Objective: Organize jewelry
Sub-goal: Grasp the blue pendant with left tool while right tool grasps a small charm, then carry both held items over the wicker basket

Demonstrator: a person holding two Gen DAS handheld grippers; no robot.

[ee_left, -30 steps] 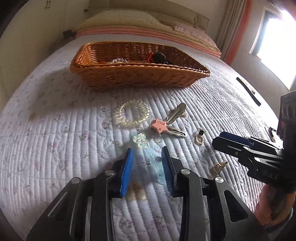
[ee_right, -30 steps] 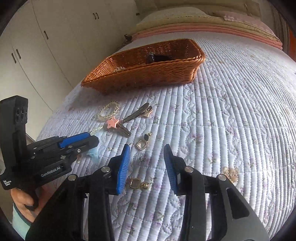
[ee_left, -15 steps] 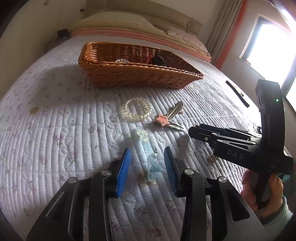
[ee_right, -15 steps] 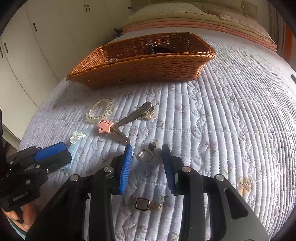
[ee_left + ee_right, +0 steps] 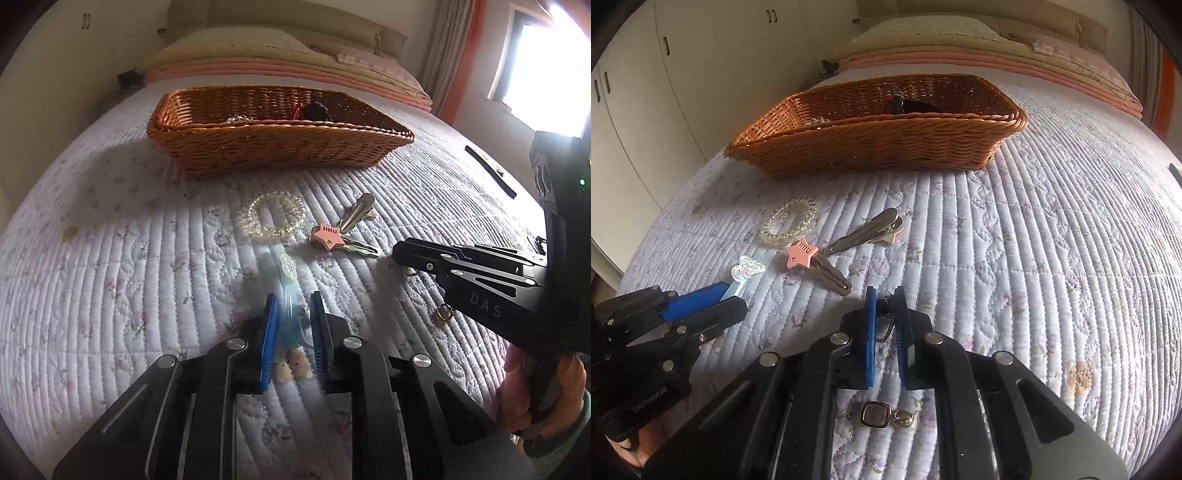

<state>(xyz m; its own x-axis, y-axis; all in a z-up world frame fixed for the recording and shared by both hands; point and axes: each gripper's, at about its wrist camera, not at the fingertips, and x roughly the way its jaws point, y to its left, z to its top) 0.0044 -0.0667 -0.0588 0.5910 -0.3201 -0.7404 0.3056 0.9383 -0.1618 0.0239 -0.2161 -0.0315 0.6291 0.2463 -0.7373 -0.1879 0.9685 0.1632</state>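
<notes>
Closing since half a second ago, both tongs now pinch jewelry on the bed: left tongs [image 5: 292, 325] grip the blue clip [image 5: 290, 295], right tongs [image 5: 885, 317] an earring [image 5: 884, 320] (basket [image 5: 886, 140] likely next).

Brown woven basket [image 5: 280, 147], pale lilac floral quilted bed [image 5: 1052, 240], pink star clip [image 5: 801, 254], translucent blue butterfly clip [image 5: 748, 269], blue-padded black tools

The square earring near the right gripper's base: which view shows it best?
The right wrist view. The square earring lies unobstructed on the quilt beneath the right gripper, its dark square frame and gold bead both readable. The left wrist view shows the earring only small, beside the right gripper's body.
</notes>
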